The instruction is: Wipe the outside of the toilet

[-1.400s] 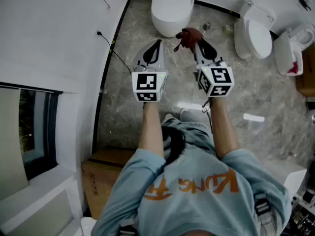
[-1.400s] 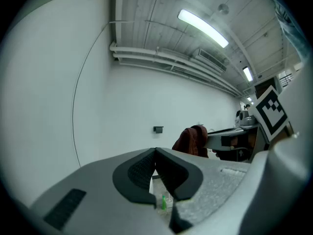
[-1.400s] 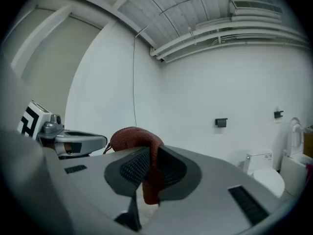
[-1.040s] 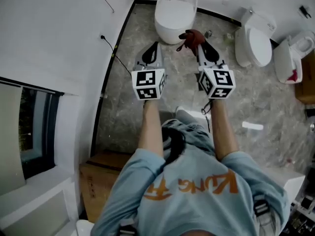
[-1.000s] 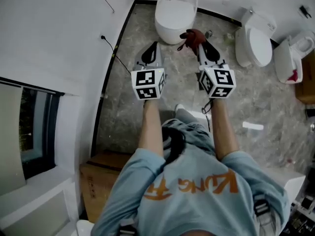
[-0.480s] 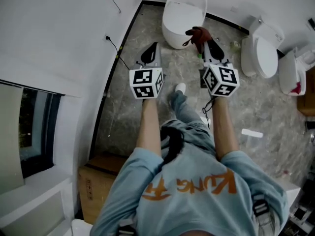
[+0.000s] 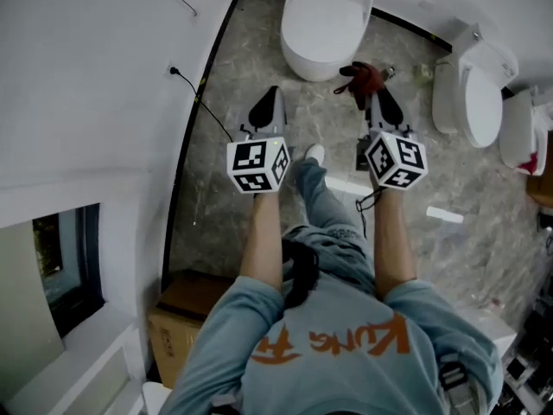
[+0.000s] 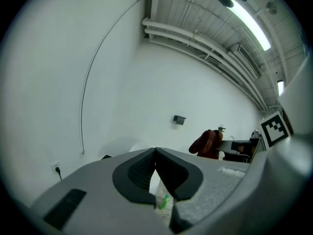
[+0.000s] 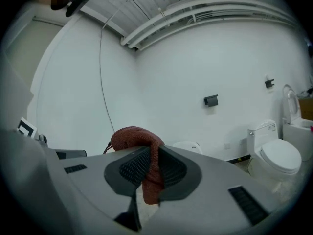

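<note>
The person's leg point(image 7: 327, 204) has swung forward. Its shoe point(image 7: 314, 154), earlier behind both tongs, now lies on the floor between the left tongs point(image 7: 274, 92) and the right tongs point(image 7: 374, 95). The rag point(image 7: 361, 74) pinched in the right tongs, which overlapped the front edge of the toilet point(image 7: 324, 24) before, now shows just right of the bowl, seemingly clear of it.
</note>
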`<state>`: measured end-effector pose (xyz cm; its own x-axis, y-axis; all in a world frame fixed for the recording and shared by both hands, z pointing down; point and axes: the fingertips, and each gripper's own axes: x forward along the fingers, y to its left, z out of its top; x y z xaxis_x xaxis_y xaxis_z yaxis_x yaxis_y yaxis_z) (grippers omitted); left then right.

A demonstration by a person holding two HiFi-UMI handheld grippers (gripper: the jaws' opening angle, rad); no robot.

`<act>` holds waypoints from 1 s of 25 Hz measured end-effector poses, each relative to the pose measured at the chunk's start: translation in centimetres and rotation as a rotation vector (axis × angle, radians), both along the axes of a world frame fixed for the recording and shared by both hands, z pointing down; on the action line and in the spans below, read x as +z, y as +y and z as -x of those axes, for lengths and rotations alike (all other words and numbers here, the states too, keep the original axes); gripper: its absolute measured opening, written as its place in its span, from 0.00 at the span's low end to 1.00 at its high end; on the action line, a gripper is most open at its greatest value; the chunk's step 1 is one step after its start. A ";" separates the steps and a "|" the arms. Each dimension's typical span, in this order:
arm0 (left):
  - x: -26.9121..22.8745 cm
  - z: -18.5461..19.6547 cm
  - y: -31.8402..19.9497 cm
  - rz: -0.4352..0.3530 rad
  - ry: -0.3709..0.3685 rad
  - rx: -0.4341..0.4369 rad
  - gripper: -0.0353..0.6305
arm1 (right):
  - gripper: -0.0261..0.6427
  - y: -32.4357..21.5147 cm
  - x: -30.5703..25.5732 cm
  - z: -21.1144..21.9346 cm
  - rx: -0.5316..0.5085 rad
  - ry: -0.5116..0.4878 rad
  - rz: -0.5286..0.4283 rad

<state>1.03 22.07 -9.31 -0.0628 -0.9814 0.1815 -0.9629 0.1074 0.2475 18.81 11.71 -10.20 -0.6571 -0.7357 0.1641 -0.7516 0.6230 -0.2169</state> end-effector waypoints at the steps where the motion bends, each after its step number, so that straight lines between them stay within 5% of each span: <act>1: 1.0 0.2 -1.4 0.021 0.007 0.012 0.04 | 0.12 -1.4 1.4 0.2 0.011 0.007 0.024; 12: 9.1 3.1 -16.6 0.160 0.027 0.081 0.04 | 0.12 -14.8 10.6 4.3 0.031 0.084 0.131; 25: 17.9 10.7 -19.6 0.224 0.023 0.117 0.04 | 0.12 -15.7 19.0 13.7 -0.053 0.159 0.130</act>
